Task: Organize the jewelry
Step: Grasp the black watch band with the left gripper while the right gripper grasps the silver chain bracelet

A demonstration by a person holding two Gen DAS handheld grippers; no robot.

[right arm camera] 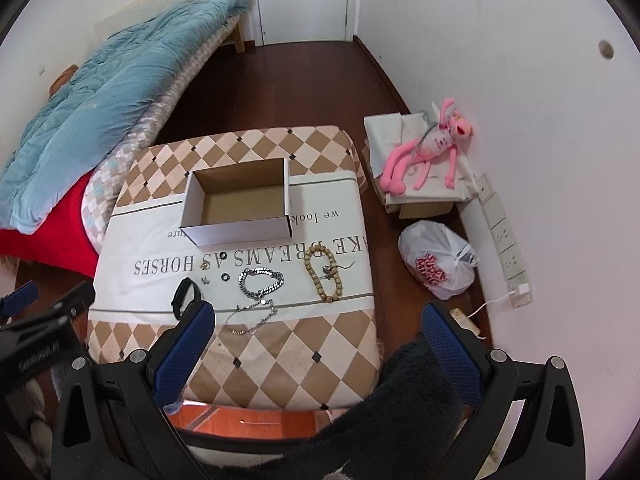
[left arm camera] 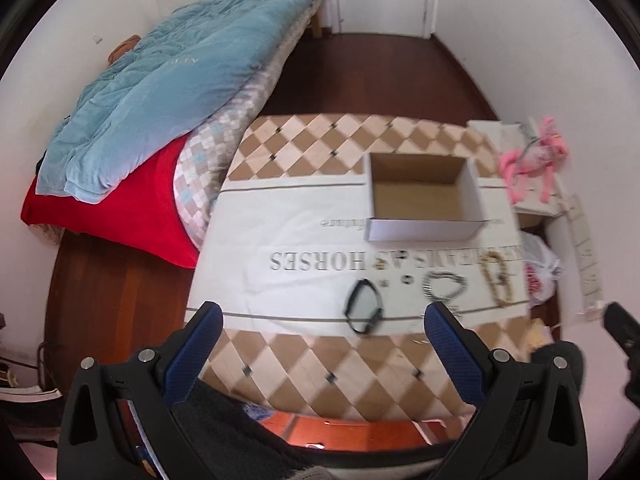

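An empty cardboard box stands on a checked cushion with a white printed panel. In front of the box lie a black band, a silver chain bracelet, a thin silver chain, a wooden bead bracelet and several small rings and studs. My left gripper hovers open near the cushion's front edge, by the black band. My right gripper is open too, above the cushion's front right corner. Both hold nothing.
A bed with a blue quilt and red cloth lies to the left. A pink plush toy sits on boxes at the right wall, beside a white plastic bag and a power strip. Dark wood floor reaches a door.
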